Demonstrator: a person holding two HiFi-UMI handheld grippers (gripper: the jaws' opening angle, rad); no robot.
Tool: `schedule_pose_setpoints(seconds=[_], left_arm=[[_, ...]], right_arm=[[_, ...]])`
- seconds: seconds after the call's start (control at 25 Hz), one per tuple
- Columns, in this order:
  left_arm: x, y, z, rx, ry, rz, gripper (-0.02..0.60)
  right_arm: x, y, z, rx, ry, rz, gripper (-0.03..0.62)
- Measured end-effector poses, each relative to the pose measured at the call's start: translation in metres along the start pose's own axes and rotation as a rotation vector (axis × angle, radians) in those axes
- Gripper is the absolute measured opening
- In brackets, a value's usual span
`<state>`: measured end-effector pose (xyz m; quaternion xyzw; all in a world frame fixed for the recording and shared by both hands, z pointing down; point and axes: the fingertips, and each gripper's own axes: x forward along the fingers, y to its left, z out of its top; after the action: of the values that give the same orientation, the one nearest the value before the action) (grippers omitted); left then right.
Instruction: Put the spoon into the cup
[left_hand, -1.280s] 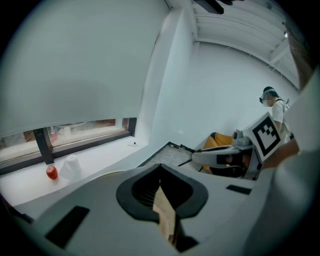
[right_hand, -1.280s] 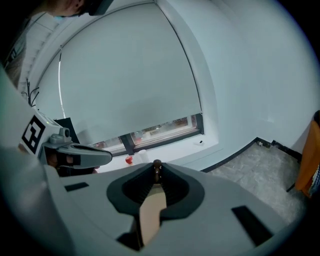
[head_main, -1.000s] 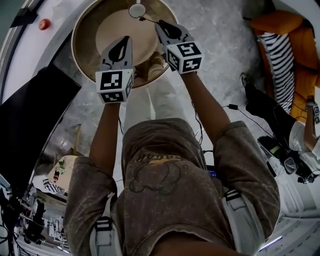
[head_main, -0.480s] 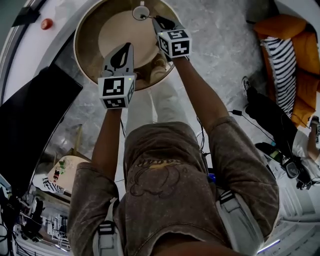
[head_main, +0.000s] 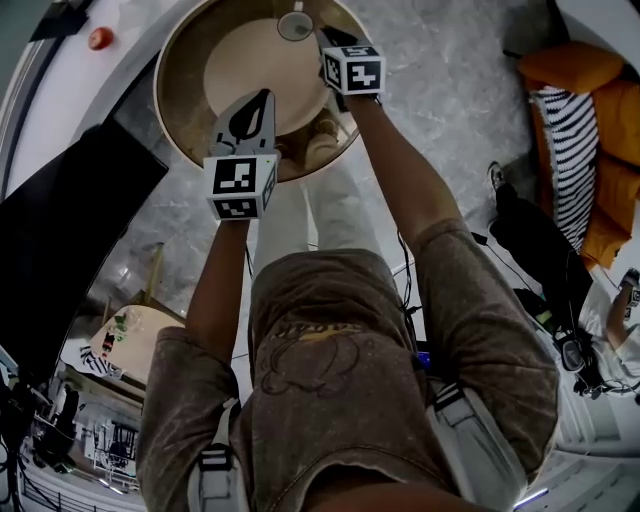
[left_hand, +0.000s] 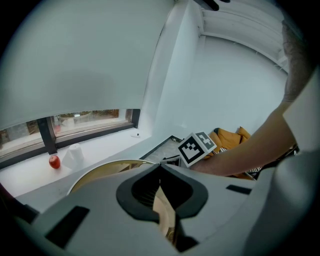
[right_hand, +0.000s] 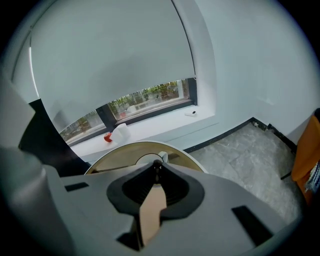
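Observation:
A white cup (head_main: 295, 25) stands at the far side of a round wooden table (head_main: 190, 100). My right gripper (head_main: 326, 38) reaches right up beside the cup, its jaws pinched together on a thin dark spoon handle (right_hand: 157, 168). In the right gripper view the cup's rim (right_hand: 148, 159) peeks out just behind the jaw tips; the spoon's bowl is hidden. My left gripper (head_main: 262, 98) hovers over the table's near half, shut with nothing between its jaws. The left gripper view shows the right gripper's marker cube (left_hand: 197, 147).
A red object (head_main: 98, 38) and a white one (left_hand: 74, 155) sit on the window ledge beyond the table. A black panel (head_main: 60, 230) stands at the left. Orange cushions and striped fabric (head_main: 585, 120) lie on the grey floor at the right, near another person (head_main: 600, 330).
My right gripper has moved away from me and downward, closing in on the cup with the spoon still held. The left gripper has stayed almost where it was.

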<state>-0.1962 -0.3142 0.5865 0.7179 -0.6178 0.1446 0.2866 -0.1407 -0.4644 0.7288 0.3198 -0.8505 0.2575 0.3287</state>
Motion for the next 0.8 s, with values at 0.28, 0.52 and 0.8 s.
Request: schedule_pose_setpoints(seconds=[0.28, 0.52, 0.8], left_arm=[[-0.001, 0.002, -0.006, -0.007, 0.011, 0.007, 0.017], [-0.002, 0.004, -0.013, -0.012, 0.023, 0.009, 0.017], [0.0, 0.004, -0.018, -0.015, 0.035, 0.009, 0.017]], right_arm=[[0.02, 0.001, -0.009, 0.015, 0.044, 0.001, 0.057], [0.036, 0.001, -0.004, -0.02, 0.073, -0.013, 0.057], [0.046, -0.004, -0.006, -0.019, 0.099, -0.021, 0.057]])
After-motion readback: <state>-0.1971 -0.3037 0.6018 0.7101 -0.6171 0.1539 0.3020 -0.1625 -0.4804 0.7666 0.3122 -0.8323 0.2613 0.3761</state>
